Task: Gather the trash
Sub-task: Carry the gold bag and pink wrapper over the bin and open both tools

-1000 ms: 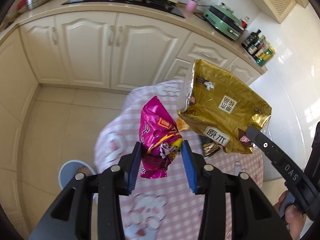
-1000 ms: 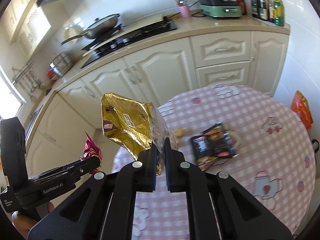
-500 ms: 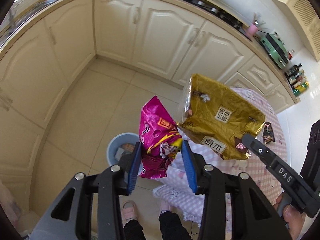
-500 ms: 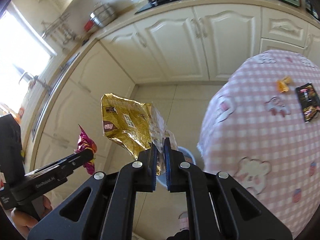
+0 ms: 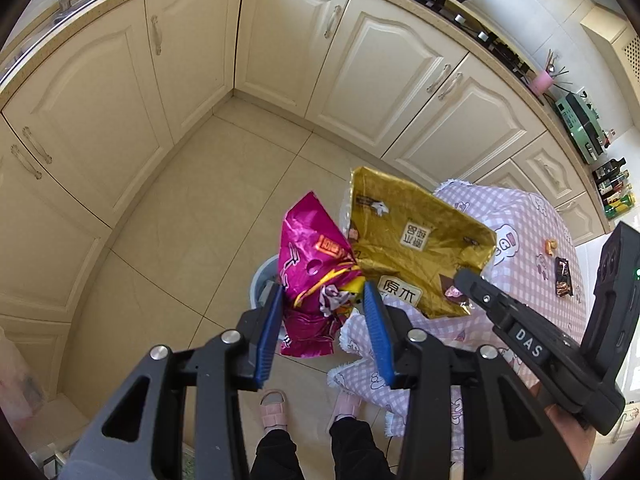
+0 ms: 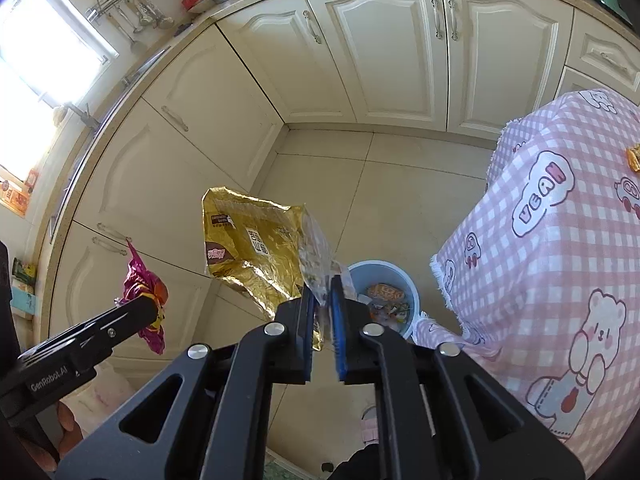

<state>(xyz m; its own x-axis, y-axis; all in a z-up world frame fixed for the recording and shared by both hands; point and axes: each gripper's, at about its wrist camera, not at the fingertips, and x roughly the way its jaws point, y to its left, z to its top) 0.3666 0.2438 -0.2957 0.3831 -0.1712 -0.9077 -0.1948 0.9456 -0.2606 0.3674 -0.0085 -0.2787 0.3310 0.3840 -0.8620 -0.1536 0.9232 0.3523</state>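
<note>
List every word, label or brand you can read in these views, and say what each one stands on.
"DAS": side of the right claw, seen from the left wrist.
"GenRobot.AI": side of the left claw, seen from the right wrist.
"VEAN": cloud print on the pink checked tablecloth.
"原木": white label on the gold bag, which carries more Chinese print.
Magenta wrapper: orange label too creased to read.
Wrappers in the blue bin: too small.

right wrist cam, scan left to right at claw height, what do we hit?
Left claw with the magenta wrapper → gold bag in the right claw → blue bin on the floor → pink checked tablecloth.
</note>
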